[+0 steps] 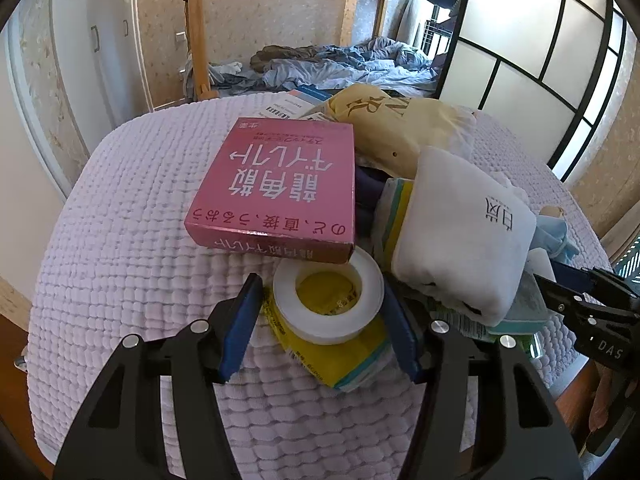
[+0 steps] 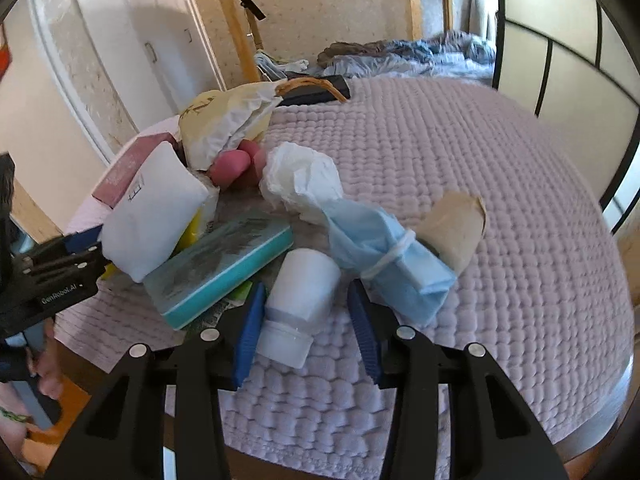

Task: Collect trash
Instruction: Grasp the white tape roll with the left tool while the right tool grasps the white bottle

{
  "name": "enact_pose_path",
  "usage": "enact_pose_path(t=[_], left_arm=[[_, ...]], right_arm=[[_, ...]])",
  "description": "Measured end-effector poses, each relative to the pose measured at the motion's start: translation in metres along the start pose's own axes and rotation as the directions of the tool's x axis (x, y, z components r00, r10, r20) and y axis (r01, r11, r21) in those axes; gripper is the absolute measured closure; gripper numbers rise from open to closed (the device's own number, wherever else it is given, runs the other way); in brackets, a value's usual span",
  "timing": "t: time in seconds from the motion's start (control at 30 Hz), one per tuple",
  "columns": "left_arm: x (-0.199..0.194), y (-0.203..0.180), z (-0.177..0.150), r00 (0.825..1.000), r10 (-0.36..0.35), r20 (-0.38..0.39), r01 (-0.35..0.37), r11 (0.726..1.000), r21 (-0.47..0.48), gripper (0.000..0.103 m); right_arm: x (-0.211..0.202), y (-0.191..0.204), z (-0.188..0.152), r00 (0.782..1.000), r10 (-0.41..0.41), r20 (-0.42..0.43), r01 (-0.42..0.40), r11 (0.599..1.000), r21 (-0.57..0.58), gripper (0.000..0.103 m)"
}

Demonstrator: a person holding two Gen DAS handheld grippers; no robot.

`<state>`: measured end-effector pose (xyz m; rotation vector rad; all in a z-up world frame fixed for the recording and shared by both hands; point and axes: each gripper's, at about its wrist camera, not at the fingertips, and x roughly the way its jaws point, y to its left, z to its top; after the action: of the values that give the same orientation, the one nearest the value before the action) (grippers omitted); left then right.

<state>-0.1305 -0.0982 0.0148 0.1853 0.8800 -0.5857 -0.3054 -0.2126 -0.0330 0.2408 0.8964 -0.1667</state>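
A white tape roll [image 1: 328, 304] lies on a yellow wrapper [image 1: 344, 364] at the near edge of a trash pile. My left gripper [image 1: 320, 280] is open and straddles the roll. Its right pad rests against the roll and its left pad stands a finger's width off. In the right wrist view a white plastic bottle [image 2: 304, 288] lies on its side, cap toward me. My right gripper [image 2: 306, 286] is open around the bottle. The left pad touches the bottle and quilt shows between the bottle and the right pad.
The pile sits on a lilac quilted cover [image 2: 480, 160]. It holds a pink box [image 1: 280, 188], a white pouch [image 1: 460, 232], a beige paper bag [image 1: 396, 124], a teal-edged box [image 2: 220, 268], crumpled tissue [image 2: 304, 180], a blue mask [image 2: 384, 248] and torn cardboard [image 2: 456, 224]. Rumpled blue bedding [image 1: 340, 64] lies behind.
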Motion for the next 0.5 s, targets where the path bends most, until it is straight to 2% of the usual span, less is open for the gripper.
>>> enact_pose_path(t=[0.17, 0.23, 0.33, 0.5], left_arm=[[0.001, -0.004, -0.001, 1.0, 0.025, 0.01, -0.026, 0.999, 0.028, 0.043], [0.001, -0.006, -0.003, 0.999, 0.031, 0.013, -0.032, 0.999, 0.041, 0.046], [-0.001, -0.004, -0.004, 0.999, 0.029, 0.017, -0.029, 0.999, 0.031, 0.05], [-0.009, -0.002, -0.009, 0.999, 0.025, 0.024, -0.026, 1.0, 0.015, 0.051]], right_arm=[[0.008, 0.008, -0.001, 0.998, -0.059, 0.001, 0.059, 0.997, -0.058, 0.061], [0.012, 0.007, -0.005, 0.999, -0.031, -0.01, 0.03, 0.998, -0.048, 0.071], [0.013, 0.003, -0.004, 1.0, -0.014, -0.009, 0.013, 1.0, -0.023, 0.071], [0.006, -0.001, -0.004, 1.0, 0.006, -0.001, -0.006, 1.0, -0.017, 0.071]])
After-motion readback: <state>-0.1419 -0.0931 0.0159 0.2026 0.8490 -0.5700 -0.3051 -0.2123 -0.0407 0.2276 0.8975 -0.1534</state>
